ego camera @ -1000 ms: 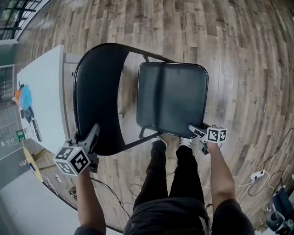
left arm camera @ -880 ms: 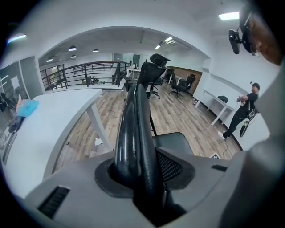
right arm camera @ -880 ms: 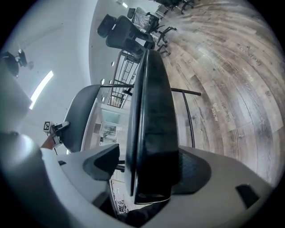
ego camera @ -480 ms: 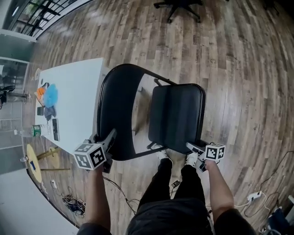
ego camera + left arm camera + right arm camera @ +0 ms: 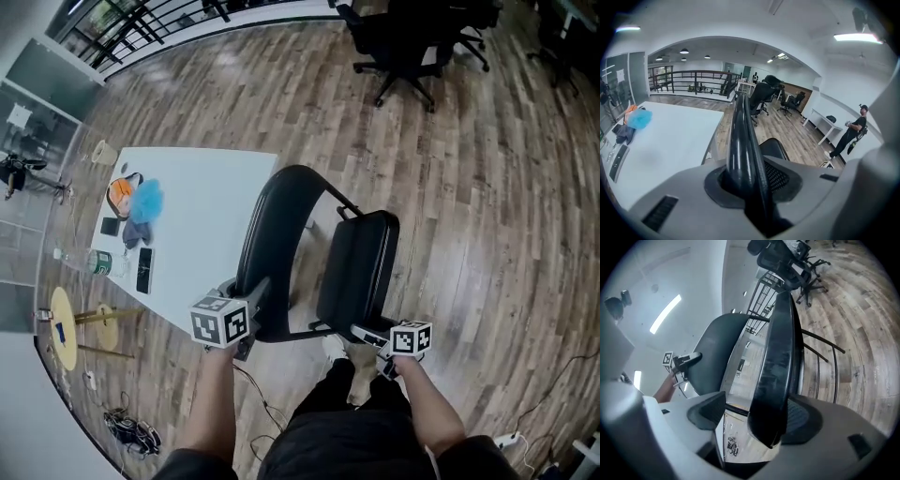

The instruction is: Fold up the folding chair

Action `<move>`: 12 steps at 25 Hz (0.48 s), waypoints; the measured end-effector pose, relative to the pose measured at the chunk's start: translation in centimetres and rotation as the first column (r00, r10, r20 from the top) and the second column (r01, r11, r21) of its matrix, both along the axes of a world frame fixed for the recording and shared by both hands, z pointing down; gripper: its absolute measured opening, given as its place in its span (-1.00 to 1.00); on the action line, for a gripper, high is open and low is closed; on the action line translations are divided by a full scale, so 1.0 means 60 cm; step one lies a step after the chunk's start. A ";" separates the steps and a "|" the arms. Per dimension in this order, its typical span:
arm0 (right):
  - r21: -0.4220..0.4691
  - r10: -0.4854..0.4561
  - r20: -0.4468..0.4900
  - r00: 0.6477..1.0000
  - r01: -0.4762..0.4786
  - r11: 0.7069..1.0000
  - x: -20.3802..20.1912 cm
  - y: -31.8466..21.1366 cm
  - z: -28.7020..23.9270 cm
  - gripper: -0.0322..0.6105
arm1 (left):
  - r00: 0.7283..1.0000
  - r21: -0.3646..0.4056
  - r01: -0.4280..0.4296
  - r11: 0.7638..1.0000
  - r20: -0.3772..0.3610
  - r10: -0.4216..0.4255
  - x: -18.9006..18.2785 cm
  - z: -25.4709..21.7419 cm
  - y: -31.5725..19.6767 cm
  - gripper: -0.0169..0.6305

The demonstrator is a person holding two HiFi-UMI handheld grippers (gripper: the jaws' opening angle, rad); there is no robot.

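Closest to the camera, the person's dark-trousered legs stand on the wooden floor, with both forearms reaching forward. The left gripper sits on the near rim of the folding chair, at its curved black backrest. In the left gripper view the rim runs straight up between the two jaws, which are closing and hug it on both sides. The right gripper is at the front edge of the black seat. In the right gripper view that edge stands between the jaws and lies against the jaw at the picture's right. A gap shows between the seat and the other jaw, so this grip is slack rather than clenched.

Just beyond the grippers, the chair stands partly folded, its seat tipped steeply up toward the backrest. It stands just beside the near right corner of a white table. Further left on the table lie a blue bundle, an orange item, a bottle and a dark flat device.

Farther off, black office chairs stand on the floor, and a dark railing runs along the far left.
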State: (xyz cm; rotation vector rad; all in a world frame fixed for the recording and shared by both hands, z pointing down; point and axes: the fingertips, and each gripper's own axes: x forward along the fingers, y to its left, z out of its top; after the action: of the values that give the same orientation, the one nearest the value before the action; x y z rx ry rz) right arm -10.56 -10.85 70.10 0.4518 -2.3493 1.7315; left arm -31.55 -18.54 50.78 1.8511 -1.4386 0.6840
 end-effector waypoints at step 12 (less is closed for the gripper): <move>0.073 -0.172 0.047 0.984 0.168 0.983 -0.286 0.002 -0.094 0.24 | 1.000 0.004 -0.008 1.000 -0.008 0.008 -0.090 -0.053 0.002 -0.73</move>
State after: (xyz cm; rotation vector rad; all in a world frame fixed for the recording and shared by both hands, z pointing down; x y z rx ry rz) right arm -27.72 -10.76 64.45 0.2094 -2.4116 1.6094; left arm -36.93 -18.41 47.59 1.8617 -1.4296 0.6770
